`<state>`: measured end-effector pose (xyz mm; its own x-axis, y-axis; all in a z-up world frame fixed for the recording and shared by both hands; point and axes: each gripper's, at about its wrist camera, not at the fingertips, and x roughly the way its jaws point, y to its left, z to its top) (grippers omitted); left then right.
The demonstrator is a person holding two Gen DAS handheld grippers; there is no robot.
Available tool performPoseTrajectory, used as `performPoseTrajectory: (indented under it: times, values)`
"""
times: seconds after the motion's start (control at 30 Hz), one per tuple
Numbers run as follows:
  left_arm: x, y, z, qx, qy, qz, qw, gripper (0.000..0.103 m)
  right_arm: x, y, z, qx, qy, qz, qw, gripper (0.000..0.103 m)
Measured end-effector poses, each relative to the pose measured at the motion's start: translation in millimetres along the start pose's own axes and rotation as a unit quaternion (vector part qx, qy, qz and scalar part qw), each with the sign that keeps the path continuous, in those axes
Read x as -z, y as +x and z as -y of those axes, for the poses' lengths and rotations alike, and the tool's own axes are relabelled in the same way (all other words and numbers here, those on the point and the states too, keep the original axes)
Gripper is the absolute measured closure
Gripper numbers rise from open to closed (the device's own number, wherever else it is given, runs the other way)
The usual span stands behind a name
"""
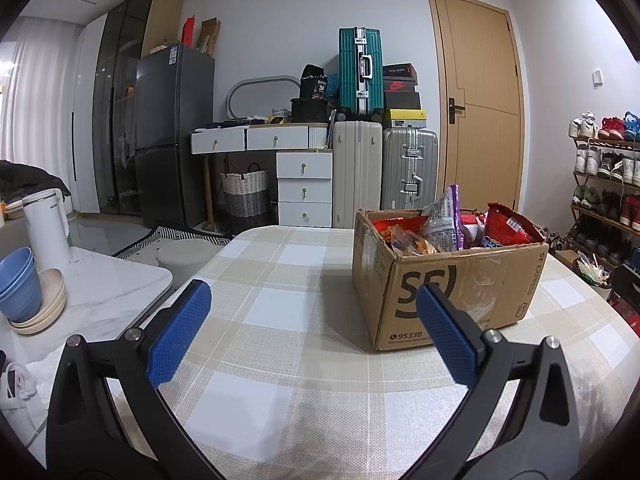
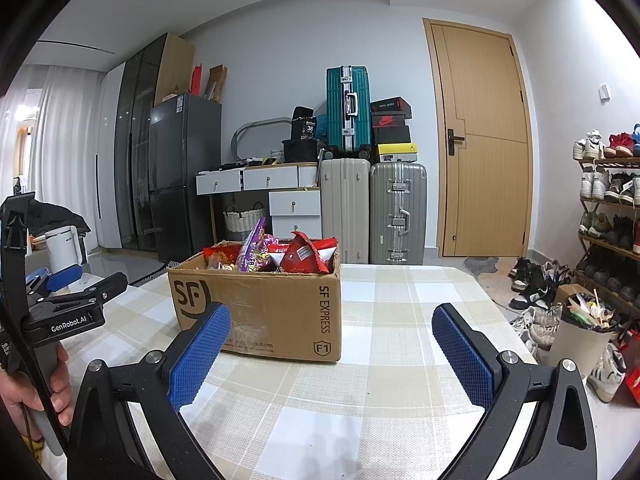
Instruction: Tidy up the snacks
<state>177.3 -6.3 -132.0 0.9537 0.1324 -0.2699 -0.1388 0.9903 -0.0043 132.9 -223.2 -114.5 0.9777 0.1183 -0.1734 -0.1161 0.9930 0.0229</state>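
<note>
A brown cardboard box [image 1: 460, 280] [image 2: 276, 308] stands open on the checked tablecloth [image 1: 288, 320] [image 2: 380, 360], filled with snack bags. Among them are a red bag [image 1: 512, 226] [image 2: 304, 258] and a purple-and-white bag [image 1: 446, 224] [image 2: 252, 252]. My left gripper [image 1: 314, 298] is open above the cloth, with the box just ahead and to its right. My right gripper [image 2: 332, 320] is open too, nothing between its blue pads [image 2: 198, 358], the box ahead and to its left. In the right wrist view, a hand [image 2: 28, 392] holds the left gripper's body [image 2: 68, 312] at far left.
Blue bowls [image 1: 18, 284] on stacked plates and a white kettle [image 1: 46, 226] sit on a marble side table [image 1: 104, 288] to the left. A bin of sticks [image 2: 580, 328] and a shoe rack [image 2: 612, 224] stand right of the table. Suitcases, drawers and a door line the far wall.
</note>
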Motion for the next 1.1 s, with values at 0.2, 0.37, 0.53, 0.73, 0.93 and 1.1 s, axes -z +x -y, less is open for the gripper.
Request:
performPoseTrajectory:
  times: [0.2,0.37,0.53,0.73,0.93,1.1]
  values:
    - [1.3,2.4,-0.3,0.0,0.0,0.0,1.0,0.001,-0.1,0.0,0.0,0.0,0.0,0.0,1.0,0.001]
    - [-0.7,-3.7,0.0,0.0,0.0,0.001,1.0,0.001,-0.1,0.1,0.1,0.0,0.0,0.0,1.0,0.001]
    - [0.0,-2.9,0.7,-0.001,0.0,0.001,1.0,0.001,-0.1,0.0,0.2,0.0,-0.001,-0.001,1.0,0.001]
    - [-2.8,-6.3,-0.7,-0.005,0.001,0.001,1.0,0.001,-0.3,0.1,0.3,0.0,0.0,-0.001,1.0,0.001]
    - [-11.9,-22.1,2.4,0.017,0.007,0.006,0.9998,0.001,-0.4,-0.1,0.3,0.0,0.0,0.0,1.0,0.001]
    - [-16.4,-32.8,7.3,0.013,0.009,0.018,0.9997,0.0,-0.5,-0.1,0.1,0.0,-0.001,-0.001,1.0,0.001]
